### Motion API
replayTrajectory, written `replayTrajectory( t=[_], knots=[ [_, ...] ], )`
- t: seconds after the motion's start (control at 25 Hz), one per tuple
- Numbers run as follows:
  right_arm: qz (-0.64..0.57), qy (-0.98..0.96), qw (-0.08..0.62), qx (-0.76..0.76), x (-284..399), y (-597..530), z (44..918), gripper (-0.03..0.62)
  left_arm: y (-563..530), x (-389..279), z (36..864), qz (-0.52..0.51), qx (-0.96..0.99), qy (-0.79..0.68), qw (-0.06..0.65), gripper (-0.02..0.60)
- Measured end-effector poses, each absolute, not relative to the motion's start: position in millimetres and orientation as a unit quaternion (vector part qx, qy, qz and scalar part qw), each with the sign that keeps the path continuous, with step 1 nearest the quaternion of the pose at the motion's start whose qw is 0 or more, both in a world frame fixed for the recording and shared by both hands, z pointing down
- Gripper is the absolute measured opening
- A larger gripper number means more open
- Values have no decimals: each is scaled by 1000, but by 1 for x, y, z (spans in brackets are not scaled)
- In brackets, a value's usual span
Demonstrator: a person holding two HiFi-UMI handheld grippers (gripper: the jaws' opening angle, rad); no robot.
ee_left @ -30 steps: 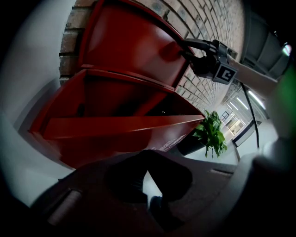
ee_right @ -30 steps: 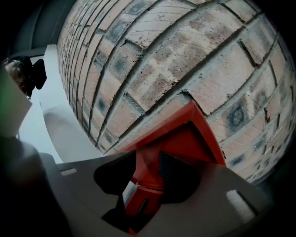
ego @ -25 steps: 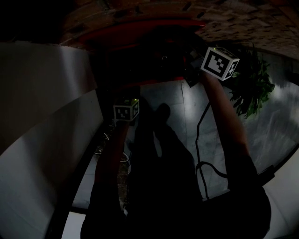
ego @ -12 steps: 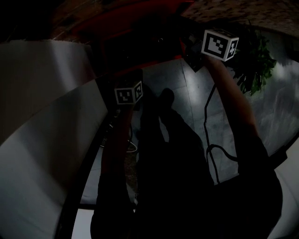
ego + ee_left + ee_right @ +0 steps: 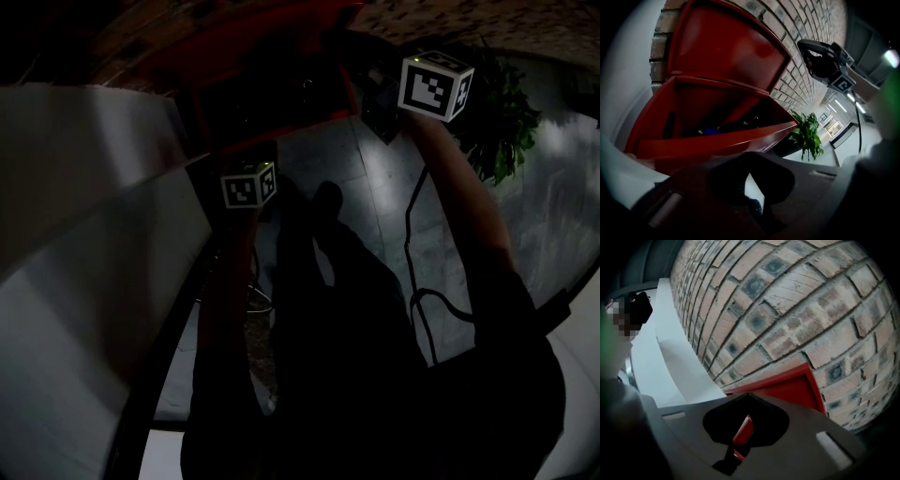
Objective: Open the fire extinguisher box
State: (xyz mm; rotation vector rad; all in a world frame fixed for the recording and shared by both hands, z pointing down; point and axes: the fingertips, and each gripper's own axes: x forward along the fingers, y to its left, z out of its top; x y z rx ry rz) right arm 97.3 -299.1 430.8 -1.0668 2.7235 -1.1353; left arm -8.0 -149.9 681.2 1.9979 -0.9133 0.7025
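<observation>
Fire extinguisher box (image 5: 717, 143): red sheet metal, smooth and glossy, a trough-shaped body set at the foot of the brick wall (image 5: 787, 310). It stands open, and dark things and one blue item are seen inside — too dim to be named.
Lid (image 5: 726, 47): a flat red panel with folded edges, raised and tilted back toward the wall above the body.
Right tool (image 5: 740, 437): closed on a thin red strip, the lid's edge, which is pinched between its dark jaws. It is held high at the lid's right corner.
Left tool (image 5: 752, 194): the jaws are parted and only pale floor is seen between them. It is held low, in front of the box and apart from it.
Brick wall: rough reddish bricks with sunken grey joints.
Plant (image 5: 808, 136): leafy and green, just right of the box.
Marker cube (image 5: 434, 86): white with black squares, carried on the right tool — a like one is carried on the left.
</observation>
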Motion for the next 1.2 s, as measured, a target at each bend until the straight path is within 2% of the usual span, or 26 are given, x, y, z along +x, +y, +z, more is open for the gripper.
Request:
replayTrajectory(
  t=[0.44, 0.72, 0.88, 1.2],
  knots=[
    [-304, 919, 63, -243, 79, -270, 365, 2, -149, -6, 675, 272, 802, -360, 392, 0],
    [-271, 941, 60, -194, 67, -250, 343, 2, -151, -8, 670, 267, 806, -358, 388, 0],
    [-249, 950, 38, -182, 62, -242, 343, 2, -150, -8, 670, 282, 812, -355, 369, 0],
    [-172, 967, -43, -181, 58, -228, 347, 2, -150, -7, 666, 280, 810, -354, 375, 0]
  ],
)
